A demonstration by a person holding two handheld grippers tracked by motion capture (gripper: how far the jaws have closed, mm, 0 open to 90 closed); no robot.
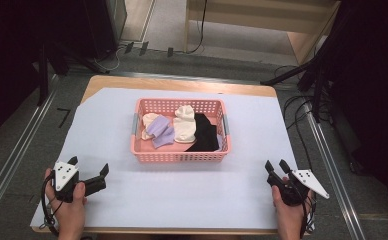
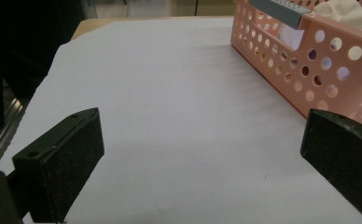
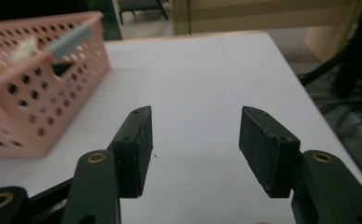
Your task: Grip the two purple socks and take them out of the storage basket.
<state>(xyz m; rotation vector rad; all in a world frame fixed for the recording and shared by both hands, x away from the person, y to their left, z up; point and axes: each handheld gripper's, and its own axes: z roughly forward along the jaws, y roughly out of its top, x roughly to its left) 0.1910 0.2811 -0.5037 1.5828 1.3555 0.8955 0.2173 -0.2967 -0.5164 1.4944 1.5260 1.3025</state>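
A pink perforated basket (image 1: 141, 156) stands in the middle of the white-covered table (image 1: 102, 125). In it lie a cream sock (image 1: 185, 125), a lavender sock (image 1: 160, 131), a black sock (image 1: 203, 135) and another cream piece (image 1: 147, 124) at its left end. My left gripper (image 1: 88, 168) rests near the front left of the table, held by a hand, its jaws wide apart and empty. At the front right my right gripper (image 1: 276, 166) is open too, with nothing between its pads (image 3: 137, 142). The basket's wall (image 2: 281, 65) is right of the left gripper, and its corner (image 3: 39, 98) is left of the right gripper.
The basket has grey handles (image 1: 134, 123) at both ends. Beyond the table's far edge is floor with cables (image 1: 302, 120) and dark stands (image 1: 47, 60). A metal rail (image 1: 12, 160) runs along the left side. A wooden piece of furniture (image 1: 262, 20) stands at the back.
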